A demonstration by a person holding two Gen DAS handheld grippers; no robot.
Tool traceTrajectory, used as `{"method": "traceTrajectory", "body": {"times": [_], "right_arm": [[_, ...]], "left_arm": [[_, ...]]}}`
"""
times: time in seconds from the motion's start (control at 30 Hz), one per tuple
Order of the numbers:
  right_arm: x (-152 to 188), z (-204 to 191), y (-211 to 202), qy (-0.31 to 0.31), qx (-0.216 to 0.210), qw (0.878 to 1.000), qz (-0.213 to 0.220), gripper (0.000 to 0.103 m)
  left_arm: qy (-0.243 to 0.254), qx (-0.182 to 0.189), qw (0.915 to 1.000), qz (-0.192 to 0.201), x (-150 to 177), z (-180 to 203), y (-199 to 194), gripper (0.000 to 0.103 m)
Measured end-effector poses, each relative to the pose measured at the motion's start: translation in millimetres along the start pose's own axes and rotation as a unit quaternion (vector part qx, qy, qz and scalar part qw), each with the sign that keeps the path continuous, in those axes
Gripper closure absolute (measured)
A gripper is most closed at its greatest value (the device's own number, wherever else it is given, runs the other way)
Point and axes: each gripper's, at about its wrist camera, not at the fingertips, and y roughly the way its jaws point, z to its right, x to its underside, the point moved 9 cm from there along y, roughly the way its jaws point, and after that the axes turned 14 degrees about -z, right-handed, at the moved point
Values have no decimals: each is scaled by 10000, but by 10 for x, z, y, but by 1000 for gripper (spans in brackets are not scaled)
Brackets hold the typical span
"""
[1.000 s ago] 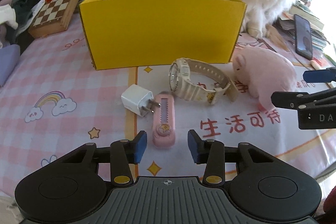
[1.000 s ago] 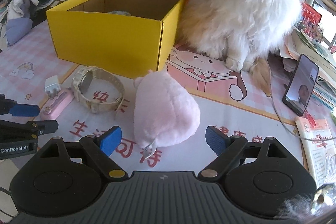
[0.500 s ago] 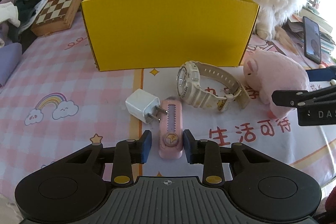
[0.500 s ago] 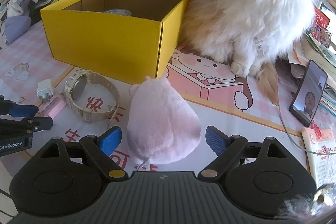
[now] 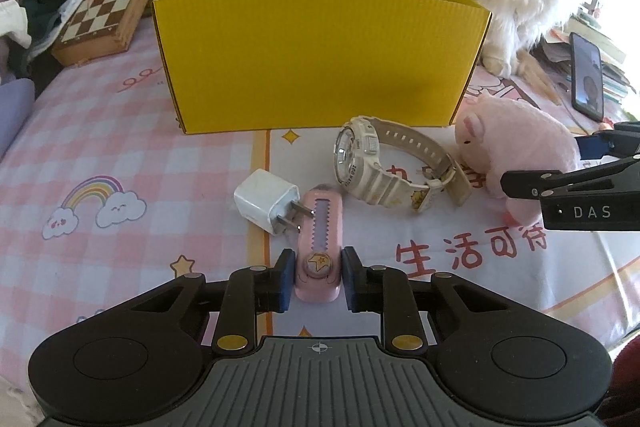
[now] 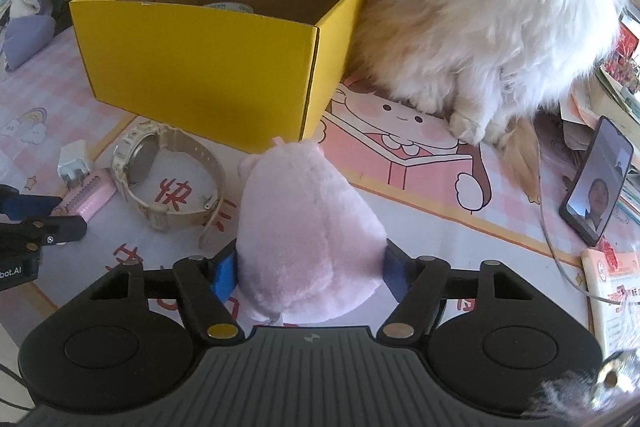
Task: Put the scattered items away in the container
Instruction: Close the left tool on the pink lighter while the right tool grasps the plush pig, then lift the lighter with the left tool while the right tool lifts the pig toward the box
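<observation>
1. Two grabs at once: the left gripper [image 5: 318, 281] has its blue pads pressed on the near end of a pink utility knife [image 5: 320, 247], which lies flat on the patterned cloth [image 5: 120, 131] with its far end beside a white charger plug [image 5: 267, 201].

2. The right gripper [image 6: 308, 269] has its pads against both flanks of a pink plush pig [image 6: 308, 227] on the cloth; whether the grip is firm cannot be told, as the soft fur hides the contact.

3. A clean lift of the knife likely means rising straight up, since the charger's prongs [image 5: 294, 219] overlap the knife's left edge and could be dragged along.

4. The plush will compress; a tighter squeeze before lifting seems wise.

5. The yellow box [image 5: 320, 67] stands open-topped beyond the items, with a cream watch [image 5: 360, 163] lying between it and both grippers. Both loads must clear its near wall.

6. A long-haired cat [image 6: 500, 15] sits against the box's right side and a phone [image 6: 598, 193] leans further right, so the open approach is from the front or left.
</observation>
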Motion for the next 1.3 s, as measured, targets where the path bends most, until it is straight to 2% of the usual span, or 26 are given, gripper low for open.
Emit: {"method": "traceTrajectory", "body": {"times": [0.33,1.3], "right_arm": [[78,-65,-114,57,-142,9999,48,40],[408,-420,-694,312,-34,9981,538,40]], "left_arm": [[115,157,9996,216,-14,46,-169,80],[588,435,9925,977,163,36,-847,80]]}}
